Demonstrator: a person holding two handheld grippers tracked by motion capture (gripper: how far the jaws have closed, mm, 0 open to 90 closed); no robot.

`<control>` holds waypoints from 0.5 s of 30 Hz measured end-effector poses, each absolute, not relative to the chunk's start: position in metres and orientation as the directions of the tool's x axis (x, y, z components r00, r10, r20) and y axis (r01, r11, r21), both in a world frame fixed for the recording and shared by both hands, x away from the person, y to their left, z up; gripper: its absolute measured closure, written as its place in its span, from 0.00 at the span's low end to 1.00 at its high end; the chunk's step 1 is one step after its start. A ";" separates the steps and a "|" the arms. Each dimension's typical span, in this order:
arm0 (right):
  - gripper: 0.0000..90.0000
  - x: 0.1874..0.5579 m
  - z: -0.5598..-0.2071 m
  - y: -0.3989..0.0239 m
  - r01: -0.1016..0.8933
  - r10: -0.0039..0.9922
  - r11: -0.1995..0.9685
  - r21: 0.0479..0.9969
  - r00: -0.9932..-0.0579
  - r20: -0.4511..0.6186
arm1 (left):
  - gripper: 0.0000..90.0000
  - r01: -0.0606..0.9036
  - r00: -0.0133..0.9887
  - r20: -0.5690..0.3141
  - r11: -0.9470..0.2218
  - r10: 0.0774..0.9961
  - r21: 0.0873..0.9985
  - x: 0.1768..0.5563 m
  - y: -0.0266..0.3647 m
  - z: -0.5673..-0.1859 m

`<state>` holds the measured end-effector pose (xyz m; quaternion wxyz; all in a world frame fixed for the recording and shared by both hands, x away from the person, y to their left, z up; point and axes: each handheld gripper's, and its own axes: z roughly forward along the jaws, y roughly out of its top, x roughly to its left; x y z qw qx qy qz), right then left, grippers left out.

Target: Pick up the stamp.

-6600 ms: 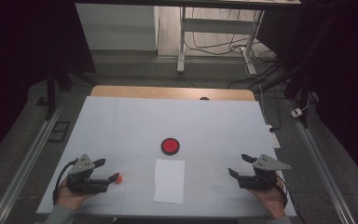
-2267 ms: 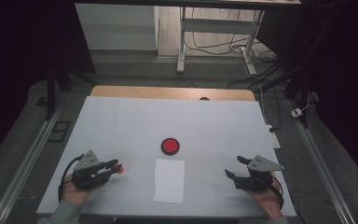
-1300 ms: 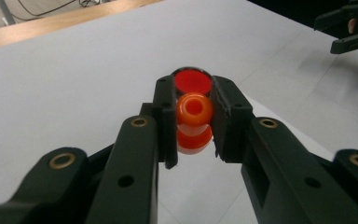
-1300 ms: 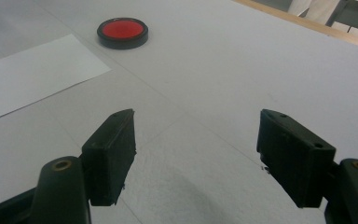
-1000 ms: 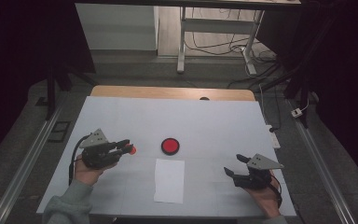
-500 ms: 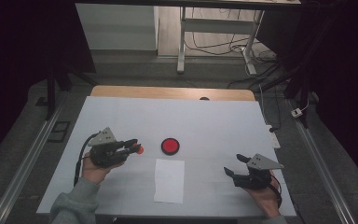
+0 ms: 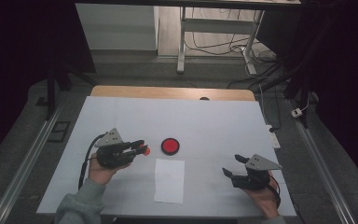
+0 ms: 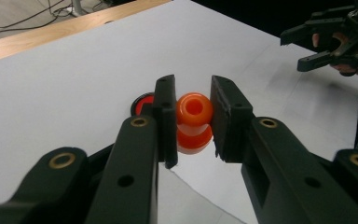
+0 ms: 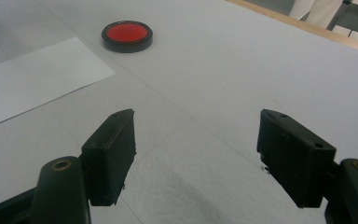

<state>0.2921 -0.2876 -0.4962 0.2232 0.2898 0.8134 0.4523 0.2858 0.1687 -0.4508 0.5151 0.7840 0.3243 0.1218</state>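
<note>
Your left hand-held gripper (image 7: 142,148) is clamped on the orange stamp (image 8: 194,122), pads on its narrow waist below the round knob, stamp upright and off the surface (image 7: 214,121). It sits just short of the red ink pad (image 7: 170,146); the paper (image 7: 169,180) lies nearer you, right of the gripper.

The stamp looks like light, hard, glossy plastic, so it's probably slippery. The waist grip is the right spot: knob above and flange below should stop it sliding through. Keep it square to the jaws, or it may tilt when you press down. The ink pad is shallow and likely light; it may skid if you hit it off-centre.

Your right hand-held gripper (image 7: 230,167) rests by the surface's right edge, jaws wide and empty.
</note>
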 end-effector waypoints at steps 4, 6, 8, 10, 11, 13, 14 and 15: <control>0.30 0.291 -0.496 -0.287 0.269 0.673 0.425 0.864 -0.732 -0.103 | 0.80 0.383 0.767 -0.142 -0.268 0.626 0.884 0.286 0.163 -0.454; 0.30 0.291 -0.497 -0.287 0.269 0.673 0.420 0.867 -0.733 -0.099 | 0.80 0.383 0.771 -0.143 -0.272 0.621 0.883 0.286 0.159 -0.455; 0.31 0.292 -0.497 -0.286 0.266 0.671 0.425 0.865 -0.735 -0.103 | 0.80 0.379 0.778 -0.139 -0.280 0.613 0.882 0.287 0.155 -0.457; 0.31 0.292 -0.497 -0.285 0.263 0.670 0.425 0.866 -0.735 -0.105 | 0.80 0.381 0.783 -0.142 -0.286 0.605 0.879 0.288 0.150 -0.458; 0.31 0.292 -0.497 -0.285 0.262 0.667 0.429 0.864 -0.737 -0.108 | 0.80 0.380 0.786 -0.142 -0.289 0.602 0.878 0.289 0.148 -0.459; 0.31 0.292 -0.497 -0.285 0.261 0.667 0.429 0.865 -0.738 -0.108 | 0.80 0.384 0.790 -0.147 -0.293 0.596 0.876 0.290 0.144 -0.461; 0.31 0.292 -0.497 -0.285 0.260 0.665 0.429 0.865 -0.739 -0.108 | 0.80 0.384 0.791 -0.148 -0.294 0.594 0.875 0.291 0.142 -0.462; 0.31 0.291 -0.497 -0.285 0.261 0.667 0.425 0.867 -0.737 -0.105 | 0.80 0.384 0.793 -0.147 -0.298 0.592 0.874 0.291 0.140 -0.463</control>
